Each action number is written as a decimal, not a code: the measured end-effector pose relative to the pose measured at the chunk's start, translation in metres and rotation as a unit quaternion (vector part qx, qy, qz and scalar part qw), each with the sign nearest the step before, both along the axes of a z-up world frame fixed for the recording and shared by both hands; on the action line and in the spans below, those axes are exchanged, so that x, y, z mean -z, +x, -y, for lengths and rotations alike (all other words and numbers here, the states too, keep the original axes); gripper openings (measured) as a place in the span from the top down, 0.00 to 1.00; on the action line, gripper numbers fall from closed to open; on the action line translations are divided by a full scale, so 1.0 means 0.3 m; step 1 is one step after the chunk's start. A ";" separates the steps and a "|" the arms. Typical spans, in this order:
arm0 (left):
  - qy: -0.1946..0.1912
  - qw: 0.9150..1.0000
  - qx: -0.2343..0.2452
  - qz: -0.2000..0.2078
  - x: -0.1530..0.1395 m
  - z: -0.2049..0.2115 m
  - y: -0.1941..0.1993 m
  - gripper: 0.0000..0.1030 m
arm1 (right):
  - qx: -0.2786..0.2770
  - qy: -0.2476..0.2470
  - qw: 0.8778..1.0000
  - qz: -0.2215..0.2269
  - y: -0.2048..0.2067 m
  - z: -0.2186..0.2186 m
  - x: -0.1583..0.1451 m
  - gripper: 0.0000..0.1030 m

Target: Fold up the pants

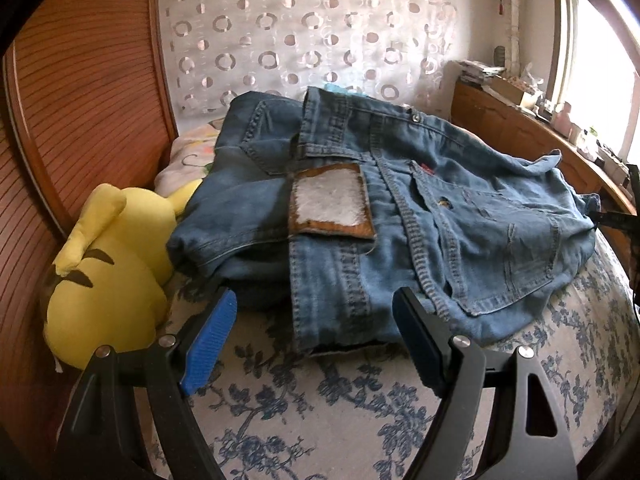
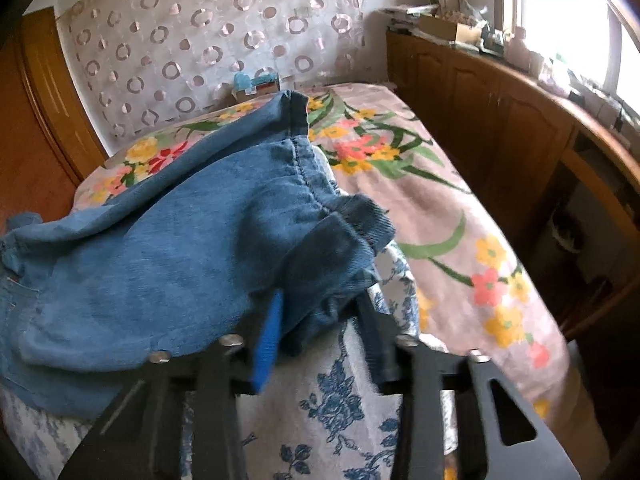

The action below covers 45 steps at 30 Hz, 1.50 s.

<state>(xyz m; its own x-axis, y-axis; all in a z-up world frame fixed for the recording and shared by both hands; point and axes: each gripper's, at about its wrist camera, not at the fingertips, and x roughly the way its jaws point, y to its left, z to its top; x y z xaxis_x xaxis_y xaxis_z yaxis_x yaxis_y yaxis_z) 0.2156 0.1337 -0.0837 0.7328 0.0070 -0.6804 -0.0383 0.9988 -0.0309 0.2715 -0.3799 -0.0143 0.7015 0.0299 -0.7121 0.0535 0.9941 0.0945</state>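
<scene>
Likely a home bedroom: floral bedspread (image 2: 452,216), plush toy (image 1: 108,276), wooden cabinets (image 2: 500,120).

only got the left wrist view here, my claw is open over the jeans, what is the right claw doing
Observer: The right claw has a bunched fold of the jeans between its fingers.
Operator: which part of the jeans
Observer: A cuffed hem end, lifted off the blue-flowered cover.
Operator: anything beyond it
Observer: A bright floral blanket running toward the wooden cabinets.
</scene>
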 end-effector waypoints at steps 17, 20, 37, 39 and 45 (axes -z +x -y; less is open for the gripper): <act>-0.032 0.998 0.019 -0.042 0.084 -0.018 0.068 0.50 | -0.039 -0.022 0.997 0.069 -0.099 -0.022 -0.037 0.90; -0.026 0.998 0.032 -0.045 0.083 0.002 0.074 0.66 | -0.042 -0.024 0.996 0.071 -0.101 -0.013 -0.046 0.90; -0.008 0.999 0.048 0.016 -0.087 0.045 -0.140 0.84 | -0.057 -0.037 0.991 0.119 -0.345 0.014 -0.094 0.92; -0.008 0.999 0.049 0.019 -0.091 0.048 -0.168 0.84 | -0.060 -0.034 0.990 0.120 -0.384 0.024 -0.089 0.92; -0.010 0.998 0.051 0.040 -0.141 0.043 -0.263 0.85 | -0.064 -0.037 0.989 0.129 -0.488 0.044 -0.093 0.92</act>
<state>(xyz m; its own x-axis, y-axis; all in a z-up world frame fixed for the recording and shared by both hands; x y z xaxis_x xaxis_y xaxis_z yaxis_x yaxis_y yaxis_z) 0.1368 0.1208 -0.0412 0.7814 -0.0822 -0.6186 0.0660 0.9966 -0.0491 0.1251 -0.3932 0.0134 0.8545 0.0838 -0.5127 -0.0886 0.9960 0.0150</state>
